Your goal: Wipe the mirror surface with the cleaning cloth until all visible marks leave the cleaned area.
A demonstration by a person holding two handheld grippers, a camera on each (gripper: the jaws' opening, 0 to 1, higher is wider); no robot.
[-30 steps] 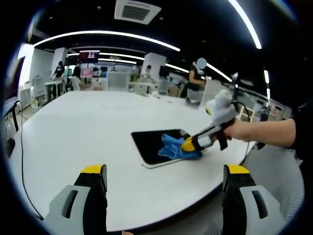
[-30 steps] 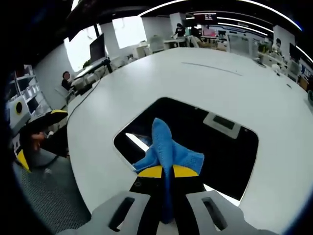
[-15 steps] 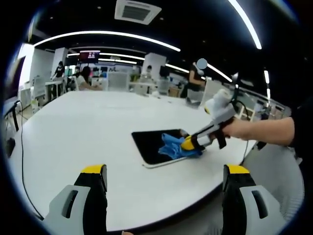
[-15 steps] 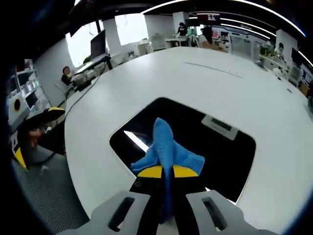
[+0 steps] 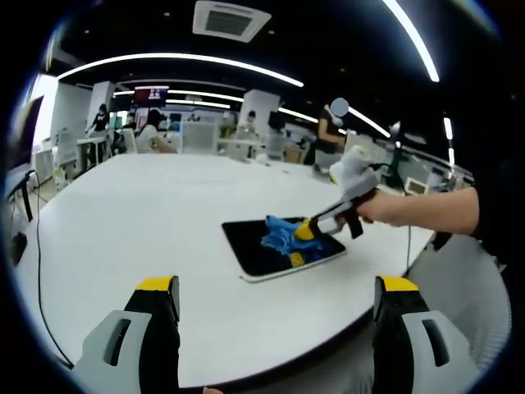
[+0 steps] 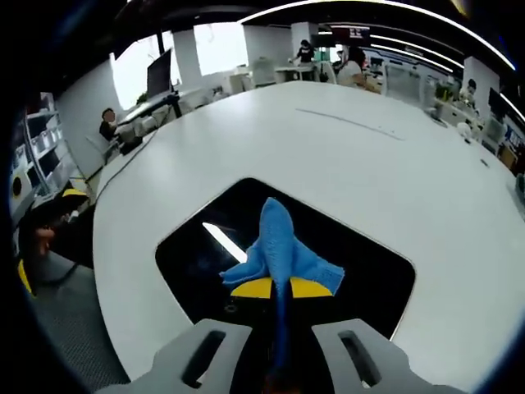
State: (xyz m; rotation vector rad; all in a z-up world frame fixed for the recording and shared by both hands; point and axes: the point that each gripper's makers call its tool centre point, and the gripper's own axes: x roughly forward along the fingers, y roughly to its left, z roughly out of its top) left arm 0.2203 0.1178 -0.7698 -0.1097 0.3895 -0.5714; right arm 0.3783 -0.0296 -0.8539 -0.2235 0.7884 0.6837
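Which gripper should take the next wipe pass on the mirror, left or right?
Right. The right gripper is shut on the blue cloth, which lies over the mirror. The left gripper is open, back from the mirror near the table edge.

Mirror [image 6: 344, 246]: dark, glossy, smooth surface reflecting a ceiling light strip. Cleaning cloth [image 6: 281, 250]: blue, soft fabric with a fine nap, crumpled. Tabletop [image 6: 344, 156]: white, smooth, faintly sheened. Right gripper [image 6: 275, 289]: matt grey plastic with yellow-tipped fingers [image 6: 251, 288].
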